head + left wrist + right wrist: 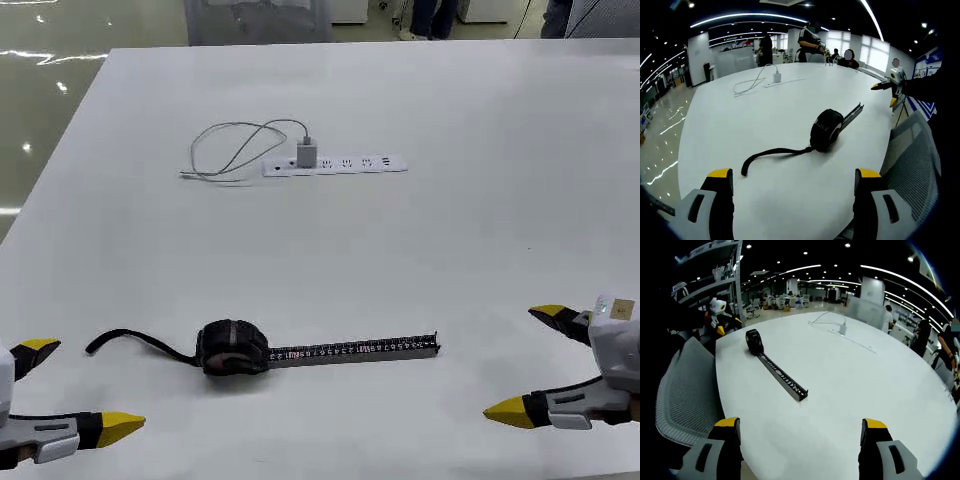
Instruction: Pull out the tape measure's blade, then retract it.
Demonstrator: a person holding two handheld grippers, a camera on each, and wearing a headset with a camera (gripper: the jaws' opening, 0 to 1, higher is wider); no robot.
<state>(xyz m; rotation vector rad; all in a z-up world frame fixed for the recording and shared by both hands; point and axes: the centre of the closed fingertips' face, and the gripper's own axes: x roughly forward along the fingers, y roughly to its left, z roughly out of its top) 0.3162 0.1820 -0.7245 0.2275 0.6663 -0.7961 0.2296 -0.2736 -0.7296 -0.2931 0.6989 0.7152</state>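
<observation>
White tabletop [450,220] carries the black tape measure [232,347] near its front edge, its blade [355,349] drawn out flat to the right and its wrist strap [130,340] trailing left. The left gripper [92,384] and right gripper [512,362] flank it, well apart from it, jaws spread wide and holding nothing. A power strip [335,164] with a charger [306,153] and cable [235,145] lies farther back

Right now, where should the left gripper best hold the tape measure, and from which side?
Probably the round black case, from the strap end: the blade runs out the opposite way, so the open left gripper meets no obstruction.
</observation>
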